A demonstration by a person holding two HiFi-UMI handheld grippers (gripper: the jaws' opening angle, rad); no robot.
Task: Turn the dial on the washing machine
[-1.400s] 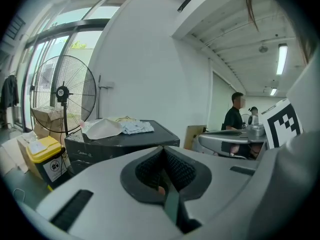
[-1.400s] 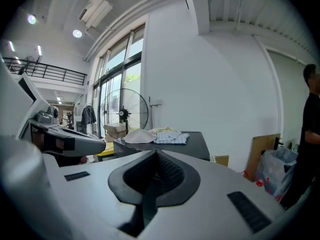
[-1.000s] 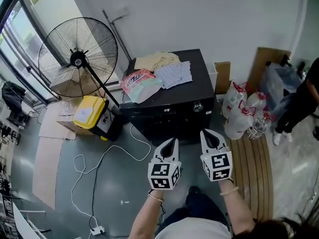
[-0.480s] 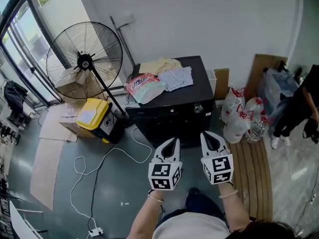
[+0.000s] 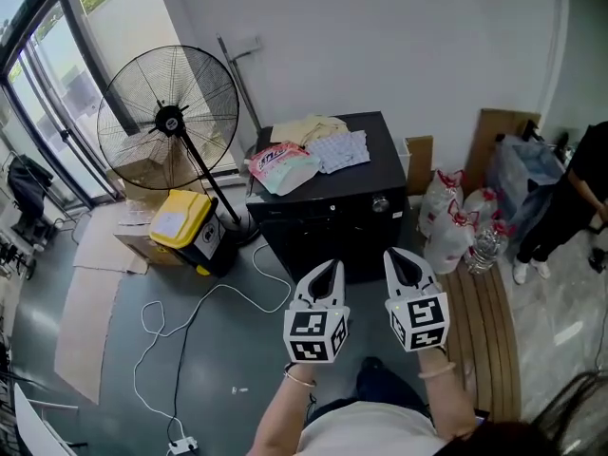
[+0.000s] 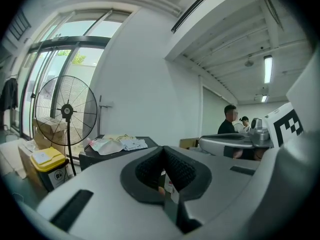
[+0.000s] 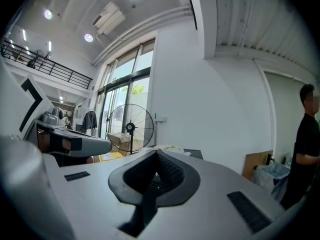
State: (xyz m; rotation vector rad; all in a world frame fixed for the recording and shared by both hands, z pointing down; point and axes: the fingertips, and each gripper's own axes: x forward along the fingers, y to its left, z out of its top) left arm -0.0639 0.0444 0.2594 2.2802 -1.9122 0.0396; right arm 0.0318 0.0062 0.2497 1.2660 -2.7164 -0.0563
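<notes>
Head view looks down on me holding both grippers side by side in front of my body, above the grey floor (image 5: pixel 218 369). My left gripper (image 5: pixel 330 267) has its jaws pressed together with nothing between them. My right gripper (image 5: pixel 392 255) is closed and empty in the same way. Each gripper view shows the two dark ribbed faces meeting at the tip.

Both grippers point toward the black washing machine (image 5: pixel 323 226), which stands against the white wall (image 5: pixel 380 46) ahead of them, apart from both tips. Its dial (image 5: pixel 380 202) is a small round silvery knob on the front, near the machine's right end. It sits ahead of my right gripper, untouched.

On top of the machine lie a pink-and-white bag (image 5: pixel 278 164), a patterned cloth (image 5: pixel 339 148) and a pale yellow cloth (image 5: pixel 306 129). A standing fan (image 5: pixel 171 117) and a yellow bin (image 5: pixel 178 224) are to the machine's left, and white plastic bags (image 5: pixel 454 218) are to its right.
</notes>
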